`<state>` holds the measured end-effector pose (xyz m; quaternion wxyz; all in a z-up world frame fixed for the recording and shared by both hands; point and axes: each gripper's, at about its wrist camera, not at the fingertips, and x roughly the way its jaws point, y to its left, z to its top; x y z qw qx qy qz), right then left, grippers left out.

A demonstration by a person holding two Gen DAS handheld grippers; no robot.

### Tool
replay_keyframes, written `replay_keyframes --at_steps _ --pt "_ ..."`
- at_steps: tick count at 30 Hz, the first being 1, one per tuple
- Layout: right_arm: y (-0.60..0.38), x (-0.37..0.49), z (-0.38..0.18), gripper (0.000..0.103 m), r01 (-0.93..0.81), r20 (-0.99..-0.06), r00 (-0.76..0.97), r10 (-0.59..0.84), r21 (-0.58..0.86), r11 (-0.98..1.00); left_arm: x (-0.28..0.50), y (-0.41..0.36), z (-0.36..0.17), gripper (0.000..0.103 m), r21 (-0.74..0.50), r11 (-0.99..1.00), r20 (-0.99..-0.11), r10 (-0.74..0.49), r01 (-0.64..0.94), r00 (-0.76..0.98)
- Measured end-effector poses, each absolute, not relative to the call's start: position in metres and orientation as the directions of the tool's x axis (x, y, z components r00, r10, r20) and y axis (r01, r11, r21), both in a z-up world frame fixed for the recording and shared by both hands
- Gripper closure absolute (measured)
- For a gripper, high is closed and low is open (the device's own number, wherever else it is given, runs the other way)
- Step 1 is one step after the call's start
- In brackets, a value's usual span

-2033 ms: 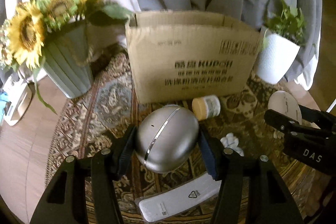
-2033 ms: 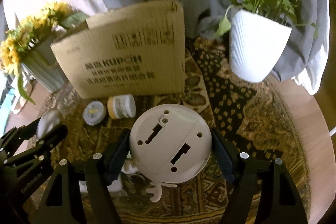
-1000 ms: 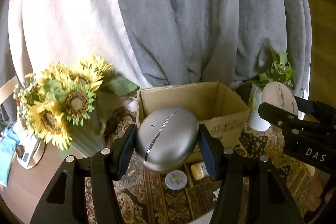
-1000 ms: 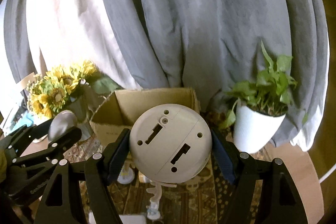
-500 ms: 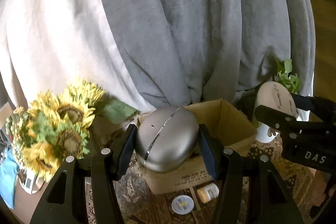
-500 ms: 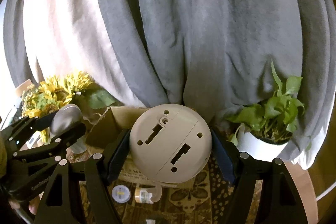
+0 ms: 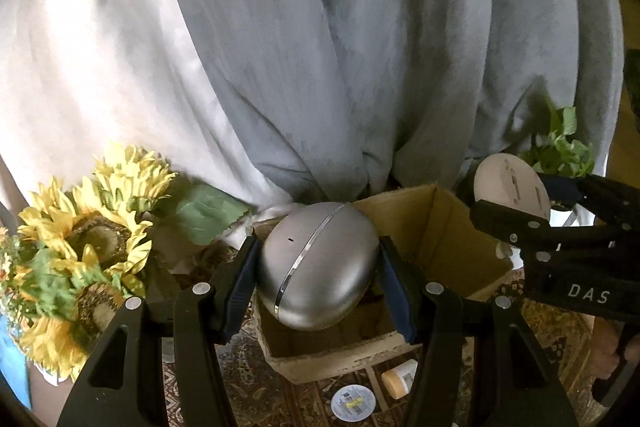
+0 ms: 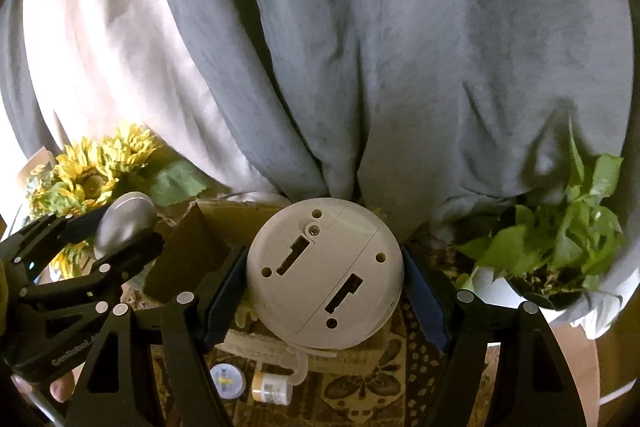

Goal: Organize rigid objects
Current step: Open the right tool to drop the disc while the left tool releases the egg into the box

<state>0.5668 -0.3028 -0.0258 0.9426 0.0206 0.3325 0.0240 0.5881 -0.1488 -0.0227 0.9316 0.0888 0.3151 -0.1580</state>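
Observation:
My left gripper (image 7: 318, 285) is shut on a silver egg-shaped case (image 7: 316, 265) and holds it above the open cardboard box (image 7: 452, 239). My right gripper (image 8: 324, 287) is shut on a round white device (image 8: 324, 273), underside towards the camera, also above the box (image 8: 188, 259). Each gripper shows in the other's view: the right one (image 7: 516, 199) at the right, the left one (image 8: 120, 227) at the left. A small bottle (image 7: 400, 373) and a round tin (image 7: 352, 397) lie on the patterned cloth in front of the box.
A vase of sunflowers (image 7: 88, 247) stands left of the box. A white pot with a green plant (image 8: 556, 247) stands to its right. Grey and white curtains (image 8: 360, 47) hang behind. The patterned cloth (image 8: 360, 395) covers the table.
Both grippers have risen with their objects and moved forward, from table level to above the box's opening. The box interior now shows below them.

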Motion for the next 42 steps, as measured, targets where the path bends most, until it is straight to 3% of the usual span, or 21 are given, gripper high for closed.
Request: replay_keyframes --at_steps 20,22,25,42 --pt "-0.305 0.643 -0.074 0.027 -0.062 -0.813 0.573 0.101 0.080 0.995 0.655 -0.158 -0.071 0.045 0.015 0.935 -0.784 -0.209 0.355 0.584" --pt "-0.305 0.646 -0.078 0.027 -0.063 -0.823 0.558 0.105 0.084 0.994 0.656 -0.159 -0.073 0.042 0.008 0.934 -0.794 -0.211 0.357 0.570" --pt "-0.307 0.646 -0.077 0.025 -0.061 -0.822 0.559 0.109 0.090 0.994 0.653 -0.159 -0.071 0.027 0.015 0.936 -0.783 -0.208 0.352 0.586" --pt "-0.306 0.606 -0.042 0.025 -0.004 -0.708 0.705 0.039 0.051 0.999 0.598 -0.144 -0.032 0.023 0.126 0.952 -0.644 -0.136 0.280 0.753"
